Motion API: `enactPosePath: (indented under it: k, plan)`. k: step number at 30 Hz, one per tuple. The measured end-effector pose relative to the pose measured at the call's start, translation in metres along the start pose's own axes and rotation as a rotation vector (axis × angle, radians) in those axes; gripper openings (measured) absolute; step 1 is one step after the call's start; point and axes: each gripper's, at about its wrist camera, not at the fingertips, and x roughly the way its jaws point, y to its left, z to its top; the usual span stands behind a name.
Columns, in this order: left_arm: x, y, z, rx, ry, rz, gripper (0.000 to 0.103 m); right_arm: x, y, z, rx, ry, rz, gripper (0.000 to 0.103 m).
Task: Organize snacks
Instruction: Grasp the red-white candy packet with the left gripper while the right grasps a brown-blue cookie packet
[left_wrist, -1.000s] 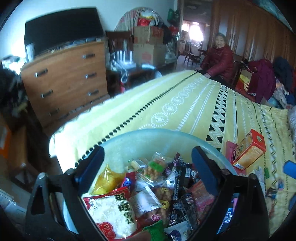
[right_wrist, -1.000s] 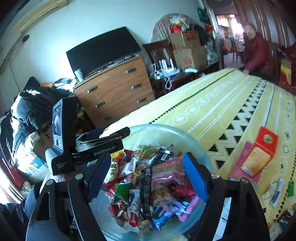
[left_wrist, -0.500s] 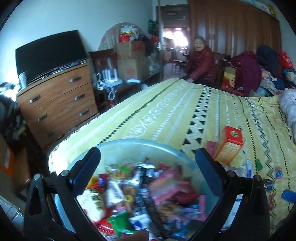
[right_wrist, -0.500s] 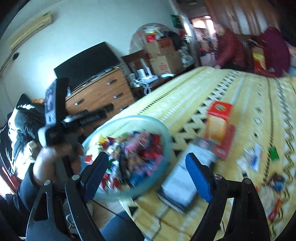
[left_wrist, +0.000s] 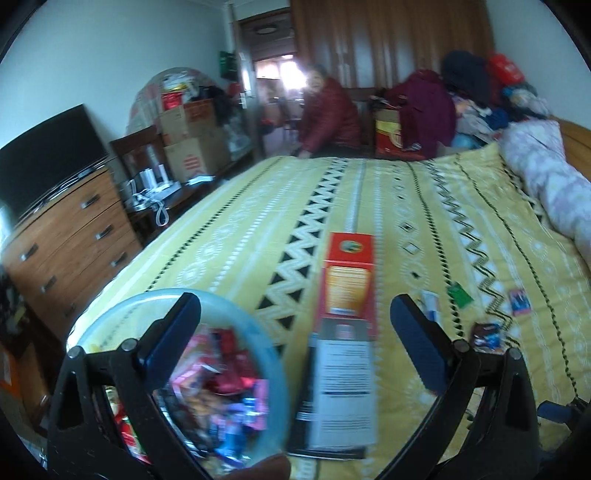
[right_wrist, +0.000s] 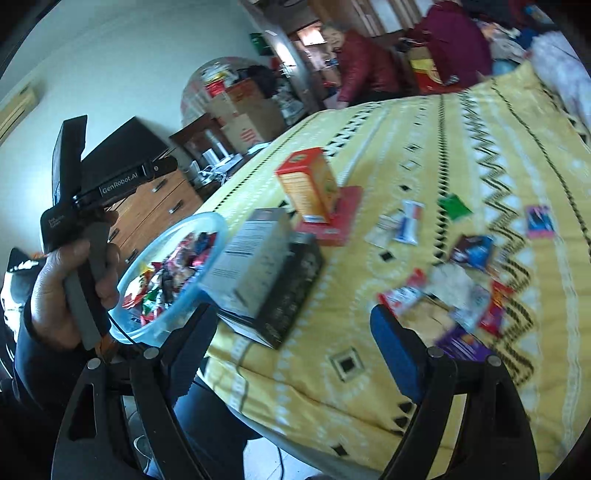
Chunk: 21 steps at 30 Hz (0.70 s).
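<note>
Both grippers empty. Left gripper (left_wrist: 295, 317) jaws have just been opening, now spread wide, nothing between the pads. Right gripper (right_wrist: 291, 328) also agape, nothing gripped.

Loose snack packets (right_wrist: 443, 291) are scattered flat on the yellow bedspread (right_wrist: 517, 147), to the right of the boxes; more are piled in the pale blue bowl (right_wrist: 218, 221) at the bed's corner. An orange box (right_wrist: 306, 184) stands on a flat red one, a grey box (right_wrist: 251, 262) just beside the bowl.

Packets judged light, crinkly, slippery, contents prob. crushable; pinch to be made at a sealed edge, soft bedding gives underneath. Boxes judged stiff, light; to be taken across the narrow faces.
</note>
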Motion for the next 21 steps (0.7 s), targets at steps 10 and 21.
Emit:
enactPosePath:
  k: [10, 21]
  plan:
    - [-0.01, -0.078, -0.012, 0.098, 0.047, -0.146, 0.103, -0.024, -0.063, -0.041, 0.101, -0.001, -0.05, 0.087]
    - [0.018, -0.164, -0.104, 0.238, 0.379, -0.52, 0.103, -0.026, -0.133, -0.124, 0.231, 0.083, -0.176, 0.087]
